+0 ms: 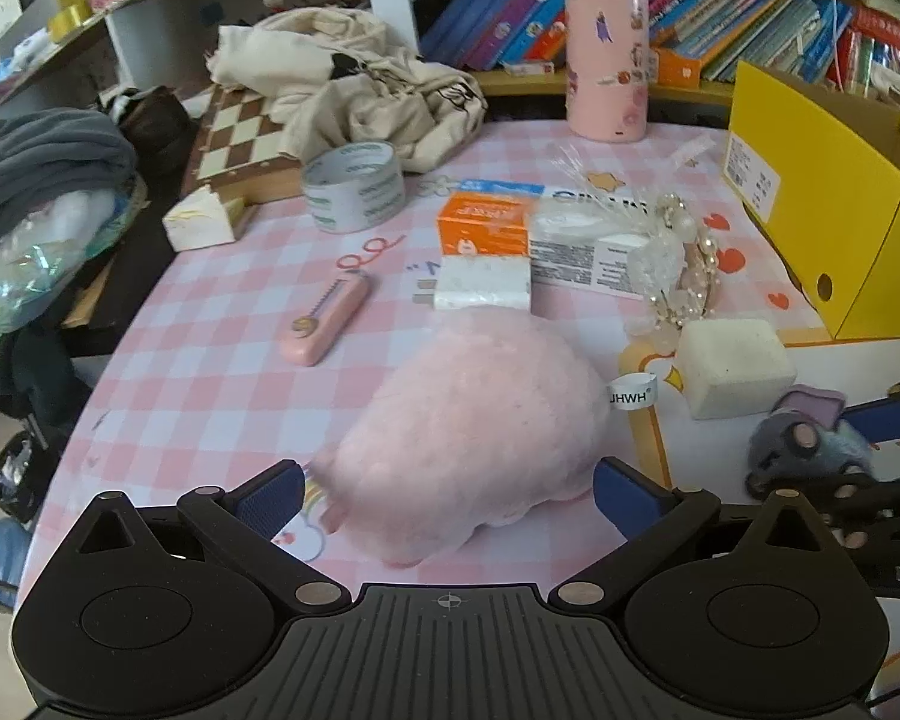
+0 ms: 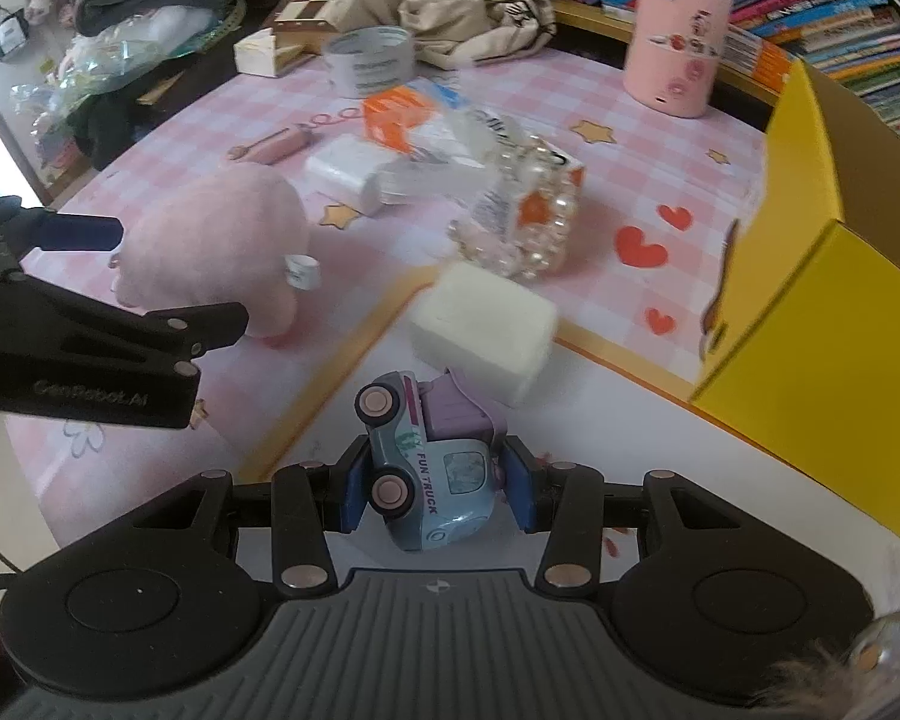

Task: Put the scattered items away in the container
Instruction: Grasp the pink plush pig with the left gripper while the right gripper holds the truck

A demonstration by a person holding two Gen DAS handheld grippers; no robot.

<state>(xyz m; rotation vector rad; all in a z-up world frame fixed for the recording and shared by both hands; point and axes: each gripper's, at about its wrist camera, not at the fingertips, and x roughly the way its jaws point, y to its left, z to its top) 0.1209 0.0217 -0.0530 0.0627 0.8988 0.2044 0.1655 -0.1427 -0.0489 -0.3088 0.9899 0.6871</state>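
My left gripper (image 1: 448, 495) is open, its blue pads on either side of a pink plush toy (image 1: 474, 420) that lies on the pink checked mat; the pads look apart from it. The plush also shows in the right wrist view (image 2: 210, 246), with the left gripper (image 2: 90, 276) around it. My right gripper (image 2: 438, 495) is shut on a light-blue and purple toy truck (image 2: 426, 456), held tilted above the table; it shows in the left wrist view (image 1: 810, 438) too. The open yellow box (image 2: 822, 276) stands at the right, also in the left wrist view (image 1: 822, 204).
On the mat lie a white sponge block (image 2: 486, 330), a pearl tiara (image 2: 528, 222), orange and white cartons (image 1: 486, 228), a white charger (image 1: 486, 285), a pink utility knife (image 1: 327, 324), a tape roll (image 1: 354, 186) and a pink canister (image 1: 606, 60). Cloth, a chessboard and bookshelves stand behind.
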